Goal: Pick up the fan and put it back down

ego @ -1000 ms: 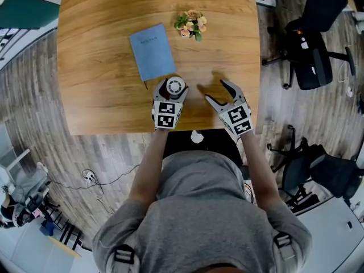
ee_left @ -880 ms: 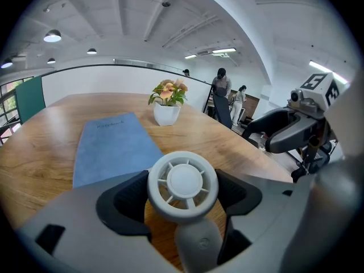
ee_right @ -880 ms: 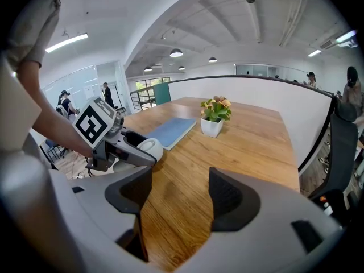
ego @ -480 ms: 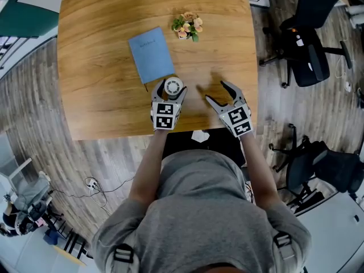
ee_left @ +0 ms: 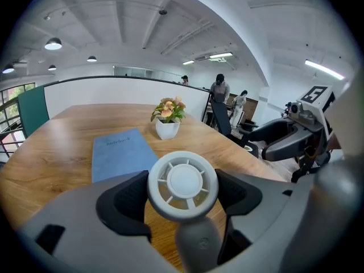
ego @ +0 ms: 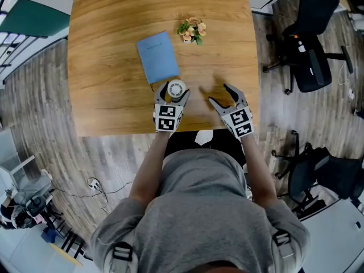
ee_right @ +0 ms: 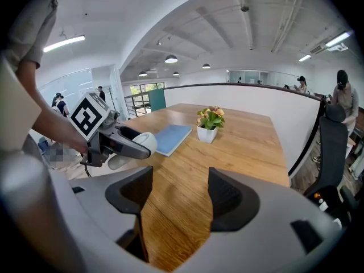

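"Near the front edge of the worktop (ego: 102, 84), is that where the fan (ego: 176, 87) is?"

"Yes, just this side of the blue notebook (ego: 157, 57). The left claw (ego: 173, 95) is closed on it, a pad against each side of the round white head, with the handle hanging down below. Whether its foot touches the wood, I cannot tell."

"And the right claw (ego: 219, 94)?"

"Held wide, nothing between its pads but bare wood, to the fan's right and apart from it."

"How do you reckon the fan handles?"

"Light, I'd say — small, hollow plastic. Stiff enough not to give under the pads, but the ring looks smooth, so it could twist or slip if squeezed loosely. The thin spokes in the grille look like the weak part; I'd keep the pads on the outer ring, as they are, or take the handle."

"Any containers about?"

"Only a small white pot (ee_left: 168, 129) farther back, beyond the notebook, with a bunch of pink and peach flowers (ee_left: 168, 108) in it. It stands well clear of both claws — setting the fan down upright is the only thing I'd watch."
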